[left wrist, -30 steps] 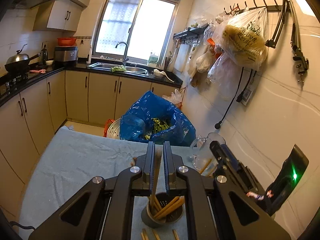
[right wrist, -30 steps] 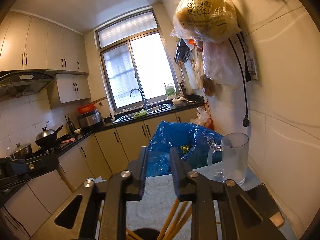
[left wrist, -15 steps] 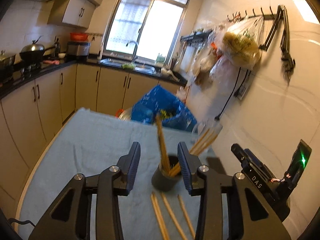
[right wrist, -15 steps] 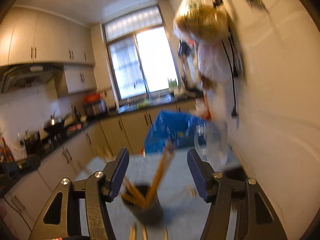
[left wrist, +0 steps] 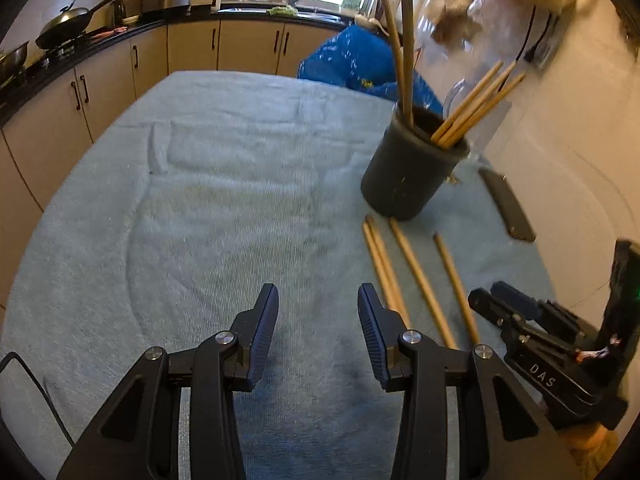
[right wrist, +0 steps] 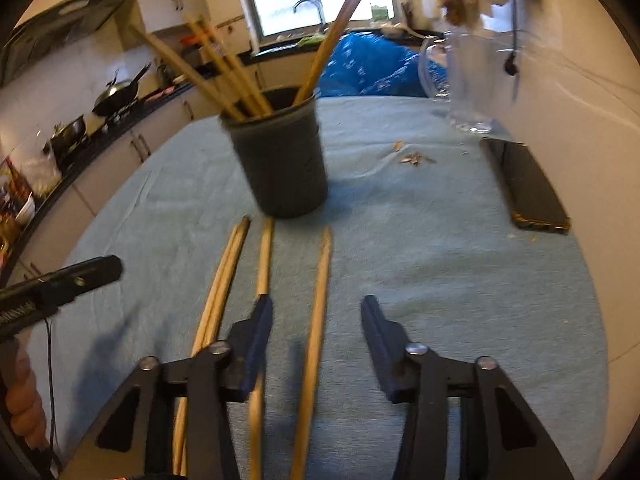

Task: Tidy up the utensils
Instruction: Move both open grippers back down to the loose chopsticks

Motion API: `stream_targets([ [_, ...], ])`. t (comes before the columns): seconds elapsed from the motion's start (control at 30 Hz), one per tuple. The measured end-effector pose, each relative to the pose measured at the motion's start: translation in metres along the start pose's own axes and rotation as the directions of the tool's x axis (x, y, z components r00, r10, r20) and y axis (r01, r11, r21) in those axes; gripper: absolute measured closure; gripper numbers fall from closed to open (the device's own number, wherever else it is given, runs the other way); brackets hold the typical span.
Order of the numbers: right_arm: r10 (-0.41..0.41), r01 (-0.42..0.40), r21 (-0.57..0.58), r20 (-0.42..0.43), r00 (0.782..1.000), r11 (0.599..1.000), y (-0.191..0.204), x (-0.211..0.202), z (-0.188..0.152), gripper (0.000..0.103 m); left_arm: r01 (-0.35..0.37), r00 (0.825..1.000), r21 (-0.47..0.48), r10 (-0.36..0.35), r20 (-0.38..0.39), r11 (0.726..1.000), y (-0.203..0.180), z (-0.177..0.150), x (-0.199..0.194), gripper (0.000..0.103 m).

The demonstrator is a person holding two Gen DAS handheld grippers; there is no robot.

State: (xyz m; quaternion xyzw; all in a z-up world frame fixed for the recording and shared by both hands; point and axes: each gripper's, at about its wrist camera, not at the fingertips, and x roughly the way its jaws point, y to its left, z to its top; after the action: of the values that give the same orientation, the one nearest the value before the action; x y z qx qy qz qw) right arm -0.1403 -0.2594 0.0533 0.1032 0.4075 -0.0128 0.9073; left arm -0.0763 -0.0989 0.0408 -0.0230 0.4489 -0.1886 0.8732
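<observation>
A dark grey holder cup [left wrist: 412, 172] stands on the blue-grey cloth with several wooden chopsticks upright in it; it also shows in the right wrist view [right wrist: 282, 160]. Several loose chopsticks [left wrist: 416, 276] lie flat on the cloth in front of it, also in the right wrist view [right wrist: 320, 292]. My left gripper [left wrist: 316, 328] is open and empty, low over the cloth, left of the loose chopsticks. My right gripper [right wrist: 316, 332] is open, low over the loose chopsticks, with one chopstick lying between its fingers. It shows at the right in the left wrist view [left wrist: 536, 336].
A black phone [right wrist: 524, 184] lies on the cloth at the right near the wall. A clear glass jug [right wrist: 468, 80] stands behind it. A blue plastic bag [left wrist: 360, 64] sits beyond the table's far edge. Kitchen counters [left wrist: 100, 40] run along the left.
Both grippers have opened, releasing chopsticks into the holder cup, and have pulled back and down toward the cloth. The cup now sits farther ahead in both views.
</observation>
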Motion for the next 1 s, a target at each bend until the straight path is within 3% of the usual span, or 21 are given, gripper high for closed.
stream_targets([
  [0.13, 0.064, -0.066, -0.07, -0.038, 0.997, 0.995, 0.02, 0.011, 0.0, 0.075, -0.021, 1.0, -0.014, 0.021, 0.018, 1.0, 0.009, -0.002, -0.005, 0.063],
  [0.23, 0.101, -0.111, -0.146, -0.071, 0.992, 0.983, 0.044, 0.016, -0.007, 0.077, -0.048, 0.998, -0.028, 0.048, 0.031, 0.998, 0.026, 0.0, -0.014, 0.063],
  [0.33, 0.036, -0.057, -0.198, -0.107, 0.994, 0.978, 0.06, 0.028, -0.013, 0.078, -0.081, 0.996, -0.036, 0.083, 0.042, 0.996, 0.038, 0.0, -0.021, 0.063],
  [0.43, 0.023, -0.041, -0.168, -0.108, 0.994, 0.985, 0.067, 0.032, -0.01, 0.09, -0.097, 0.994, -0.046, 0.099, 0.051, 0.994, 0.048, -0.001, -0.027, 0.063],
  [0.5, 0.063, -0.08, -0.123, -0.132, 0.989, 0.989, 0.074, 0.035, -0.009, 0.092, -0.105, 0.992, -0.052, 0.108, 0.06, 0.993, 0.054, -0.002, -0.031, 0.063],
  [0.53, 0.131, -0.148, -0.102, -0.157, 0.979, 0.984, 0.081, 0.038, -0.01, 0.092, -0.11, 0.991, -0.058, 0.114, 0.067, 0.992, 0.058, -0.002, -0.032, 0.063],
  [0.6, 0.275, -0.291, -0.042, -0.213, 0.937, 0.956, 0.089, 0.043, -0.011, 0.093, -0.117, 0.99, -0.071, 0.122, 0.066, 0.991, 0.064, -0.003, -0.033, 0.063],
  [0.63, 0.298, -0.311, -0.027, -0.222, 0.928, 0.95, 0.092, 0.045, -0.013, 0.093, -0.115, 0.991, -0.078, 0.12, 0.064, 0.99, 0.068, -0.003, -0.034, 0.063],
  [0.73, 0.152, -0.167, -0.087, -0.161, 0.975, 0.982, 0.091, 0.042, -0.012, 0.091, -0.114, 0.991, -0.089, 0.12, 0.065, 0.99, 0.074, -0.005, -0.035, 0.063],
  [0.8, 0.123, -0.133, -0.062, -0.154, 0.981, 0.989, 0.082, 0.041, -0.01, 0.091, -0.116, 0.991, -0.083, 0.122, 0.063, 0.99, 0.074, -0.006, -0.034, 0.063],
  [0.9, 0.017, -0.03, -0.092, -0.146, 0.989, 0.995, 0.073, 0.043, -0.01, 0.087, -0.116, 0.992, -0.072, 0.119, 0.046, 0.991, 0.071, -0.007, -0.028, 0.063],
  [1.0, 0.036, -0.047, -0.069, -0.148, 0.988, 0.997, 0.064, 0.041, -0.013, 0.081, -0.103, 0.994, -0.054, 0.105, 0.032, 0.993, 0.063, -0.01, -0.023, 0.063],
])
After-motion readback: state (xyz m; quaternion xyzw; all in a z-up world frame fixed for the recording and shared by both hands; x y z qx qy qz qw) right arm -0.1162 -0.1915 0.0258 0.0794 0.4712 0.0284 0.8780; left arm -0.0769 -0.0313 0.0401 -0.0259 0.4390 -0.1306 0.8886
